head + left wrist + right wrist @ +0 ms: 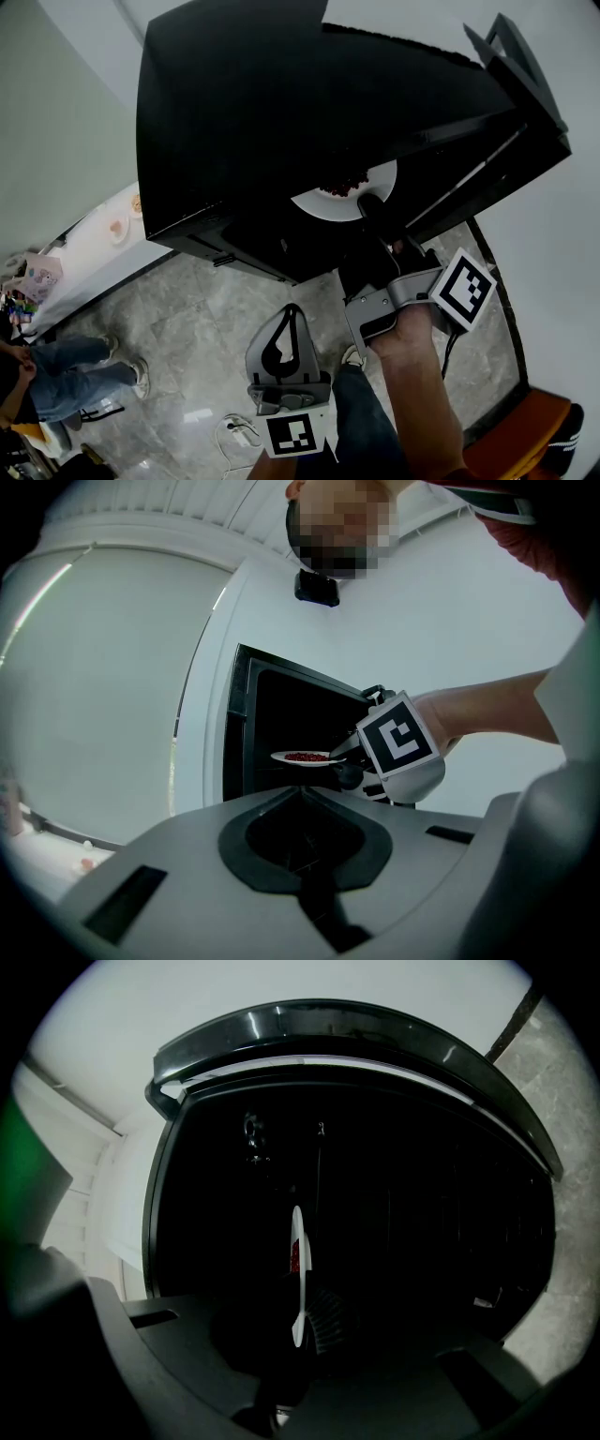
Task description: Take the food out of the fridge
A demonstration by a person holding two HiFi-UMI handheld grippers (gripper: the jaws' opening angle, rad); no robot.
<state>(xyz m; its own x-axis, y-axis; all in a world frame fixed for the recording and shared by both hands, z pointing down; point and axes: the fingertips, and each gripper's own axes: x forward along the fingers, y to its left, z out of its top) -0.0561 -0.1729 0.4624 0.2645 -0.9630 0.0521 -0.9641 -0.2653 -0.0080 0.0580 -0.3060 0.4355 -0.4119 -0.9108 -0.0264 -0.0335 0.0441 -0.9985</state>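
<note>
With the right gripper (373, 208) clamped on the rim of the plate (328, 203) of red food (345, 186), at the mouth of the open fridge (281, 112): draw straight back, level and slow, to avoid spilling. Leave the left gripper (289, 314), closed on nothing, low and clear.

Black fridge (281, 112). White plate (319, 202), dark red food (347, 187). Grey marbled floor (187, 309). Plain pale wall (66, 103). Black-on-white square pattern on marker cubes (464, 288).
</note>
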